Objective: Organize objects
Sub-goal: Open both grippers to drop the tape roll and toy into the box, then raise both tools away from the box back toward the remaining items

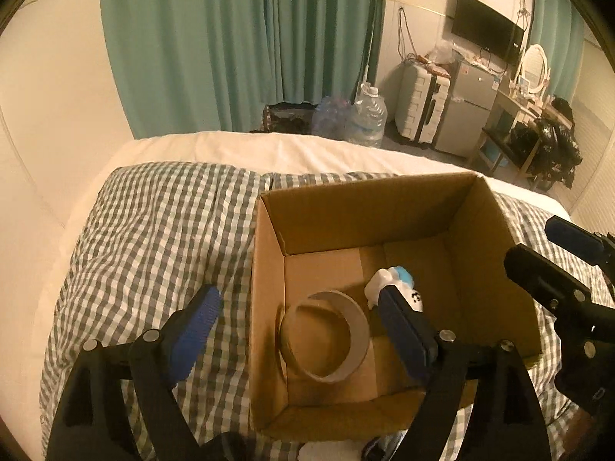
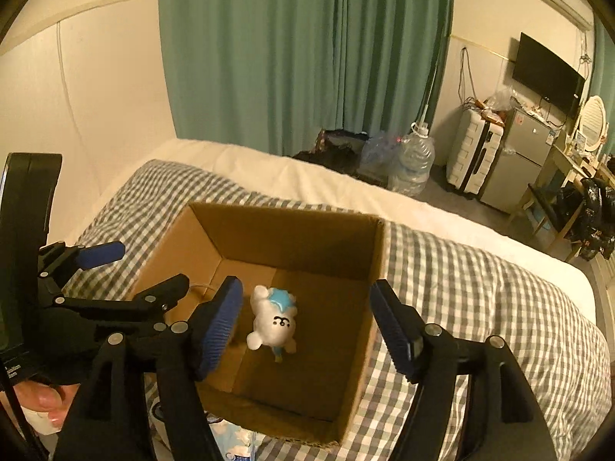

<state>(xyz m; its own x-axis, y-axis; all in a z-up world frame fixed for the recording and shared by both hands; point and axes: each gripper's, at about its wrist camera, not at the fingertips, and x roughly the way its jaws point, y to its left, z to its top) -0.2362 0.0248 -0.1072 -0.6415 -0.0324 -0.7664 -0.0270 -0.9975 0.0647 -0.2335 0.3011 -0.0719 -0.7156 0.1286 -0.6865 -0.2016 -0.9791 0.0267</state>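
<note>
An open cardboard box sits on a grey checked blanket on the bed. Inside it lie a tape roll and a white bear toy with a blue cap. My left gripper is open and empty above the box's near left side, over the tape roll. My right gripper is open and empty above the box, with the bear toy below between its fingers. The right gripper also shows at the right edge of the left wrist view. The left gripper shows at the left of the right wrist view.
The checked blanket covers the bed, with white sheet beyond. On the floor past the bed stand water bottles, a white suitcase, a small fridge and a desk. Green curtains hang behind.
</note>
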